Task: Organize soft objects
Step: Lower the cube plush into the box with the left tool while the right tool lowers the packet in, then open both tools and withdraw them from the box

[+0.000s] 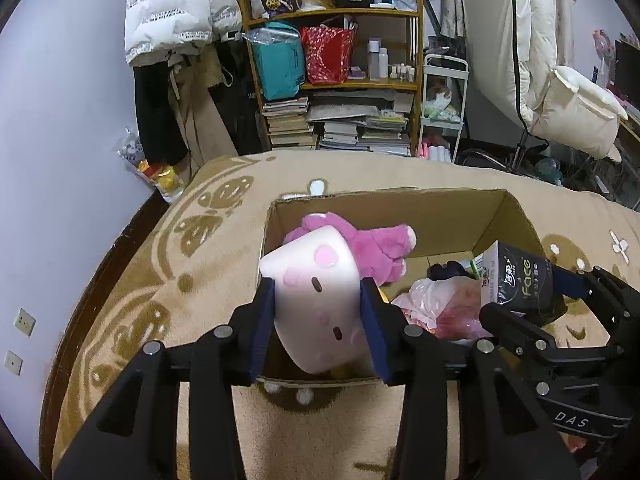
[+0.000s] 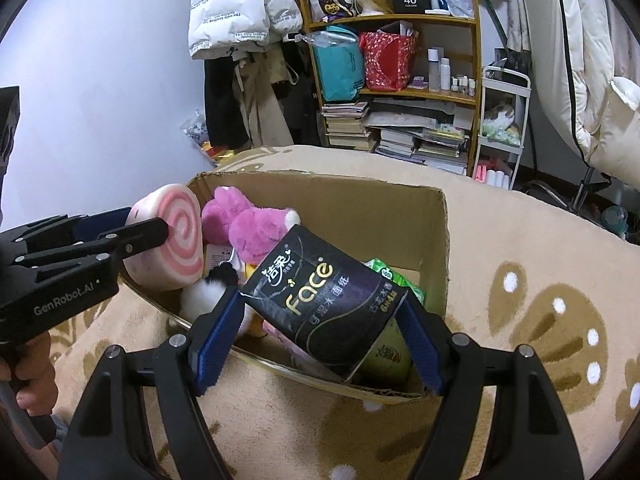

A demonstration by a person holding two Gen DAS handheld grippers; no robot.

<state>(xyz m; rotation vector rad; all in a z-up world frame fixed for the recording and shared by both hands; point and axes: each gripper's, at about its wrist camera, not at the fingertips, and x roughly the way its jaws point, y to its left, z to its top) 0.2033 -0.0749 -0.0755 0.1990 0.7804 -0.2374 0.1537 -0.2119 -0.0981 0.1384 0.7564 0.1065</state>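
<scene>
My left gripper [image 1: 318,304] is shut on a white and pink roll-shaped plush [image 1: 316,296] and holds it over the near left corner of the cardboard box [image 1: 384,204]. The plush's pink spiral end shows in the right wrist view [image 2: 168,238], with the left gripper [image 2: 132,228] on it. My right gripper [image 2: 320,320] is shut on a black tissue pack [image 2: 324,296] and holds it tilted over the box's [image 2: 436,232] near right part. The pack also shows in the left wrist view [image 1: 520,284]. A pink plush toy [image 1: 372,246] [image 2: 248,228] lies inside the box.
The box stands on a beige patterned blanket [image 1: 168,272]. It also holds a pink plastic bag [image 1: 444,304], green packs [image 2: 396,280] and a black-and-white plush [image 2: 208,292]. A cluttered wooden shelf [image 1: 336,80], hanging coats [image 1: 176,12] and a white cart [image 1: 444,108] stand behind.
</scene>
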